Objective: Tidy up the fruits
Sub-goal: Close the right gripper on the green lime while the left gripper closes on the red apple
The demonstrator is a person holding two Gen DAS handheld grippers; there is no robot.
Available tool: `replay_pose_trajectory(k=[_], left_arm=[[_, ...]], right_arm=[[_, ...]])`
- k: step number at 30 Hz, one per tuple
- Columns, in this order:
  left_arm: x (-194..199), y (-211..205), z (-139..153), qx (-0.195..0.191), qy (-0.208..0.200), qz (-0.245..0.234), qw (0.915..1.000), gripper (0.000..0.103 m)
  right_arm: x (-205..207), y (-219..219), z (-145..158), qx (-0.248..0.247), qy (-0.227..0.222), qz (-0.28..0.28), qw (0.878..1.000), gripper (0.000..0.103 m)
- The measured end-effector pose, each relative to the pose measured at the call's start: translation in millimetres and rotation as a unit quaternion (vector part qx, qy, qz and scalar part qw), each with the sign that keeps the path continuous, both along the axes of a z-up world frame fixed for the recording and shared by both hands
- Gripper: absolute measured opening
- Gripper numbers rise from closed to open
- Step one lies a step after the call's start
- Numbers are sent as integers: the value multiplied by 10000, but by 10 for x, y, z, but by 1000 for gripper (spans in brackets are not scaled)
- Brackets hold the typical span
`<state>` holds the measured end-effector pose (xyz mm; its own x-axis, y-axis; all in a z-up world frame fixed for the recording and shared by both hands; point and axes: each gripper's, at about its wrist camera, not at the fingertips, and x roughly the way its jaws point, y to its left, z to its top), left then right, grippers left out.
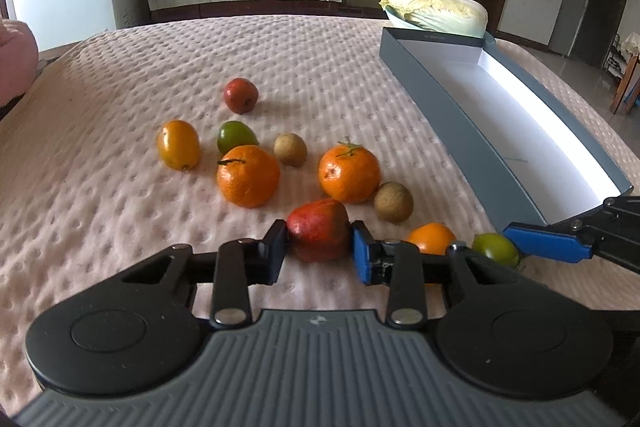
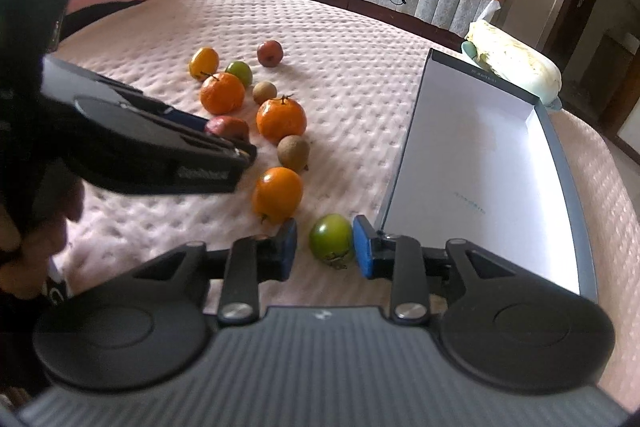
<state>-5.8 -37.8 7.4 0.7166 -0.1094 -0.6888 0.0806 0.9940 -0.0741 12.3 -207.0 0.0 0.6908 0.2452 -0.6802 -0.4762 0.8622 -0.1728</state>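
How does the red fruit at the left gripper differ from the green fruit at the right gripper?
The red fruit is larger and dark red; the green fruit is smaller and round. The left gripper presses the red fruit on both sides; the right gripper touches the green fruit on one side only. Both rest on the pink quilt.

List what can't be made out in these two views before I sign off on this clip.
- Orange fruit: left wrist view, lower half behind the left tool's finger.
- Red fruit: right wrist view, mostly behind the left tool's body.
- Grey box: near end hidden by the right tool.
- Print inside the box: too small.
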Motion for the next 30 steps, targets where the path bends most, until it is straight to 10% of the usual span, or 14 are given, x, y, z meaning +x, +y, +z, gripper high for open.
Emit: replay_pose_trajectory(k=[14,30], left_arm=[[-3,-6,-13,95,-23,-21,10000,43],[-52,-32,-24,269,-38,-217,9994,40]], right_arm=[[-97,152,-91,-684,-395,273,9965,39],[-27,-13,-21,-55,37,-7,10000,31]])
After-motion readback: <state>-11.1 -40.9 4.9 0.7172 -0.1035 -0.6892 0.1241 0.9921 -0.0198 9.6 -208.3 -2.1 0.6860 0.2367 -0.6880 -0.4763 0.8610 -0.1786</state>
